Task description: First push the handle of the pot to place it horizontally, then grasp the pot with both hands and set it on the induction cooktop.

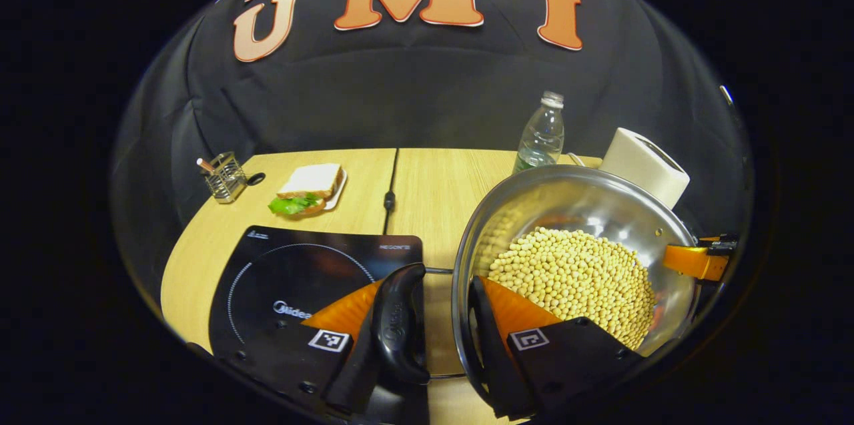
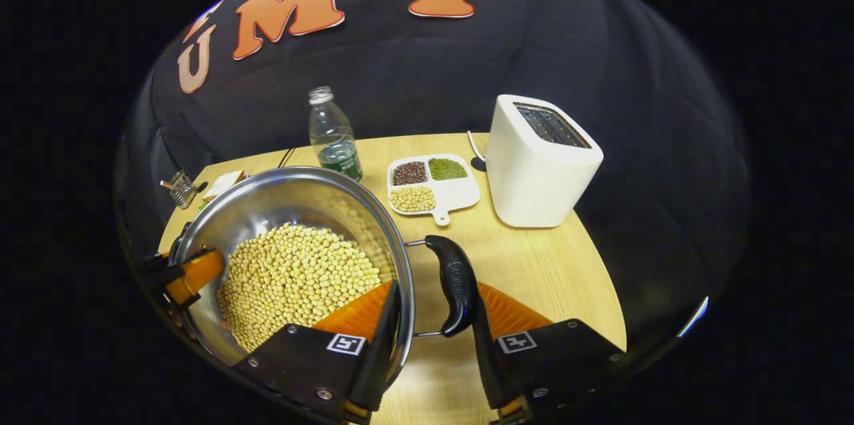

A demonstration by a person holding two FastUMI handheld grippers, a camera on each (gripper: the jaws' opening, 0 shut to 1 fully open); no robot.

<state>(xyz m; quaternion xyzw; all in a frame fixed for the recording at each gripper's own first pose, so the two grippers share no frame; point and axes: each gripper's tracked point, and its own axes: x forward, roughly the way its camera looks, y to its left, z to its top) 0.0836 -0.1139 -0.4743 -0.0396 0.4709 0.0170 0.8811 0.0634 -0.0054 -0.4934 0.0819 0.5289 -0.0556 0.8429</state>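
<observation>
Both claws — left (image 1: 437, 325), right (image 2: 434, 318) — clamp the pot (image 2: 293, 201).

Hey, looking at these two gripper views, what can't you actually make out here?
- Pot base, both views: the pot's own wall and the beans hide whether it rests on the table.
- Cooktop, left gripper view: the near part is covered by the left gripper.
- Rack, right gripper view: too small to tell its contents.
- Sandwich, right gripper view: partly behind the pot rim.
</observation>
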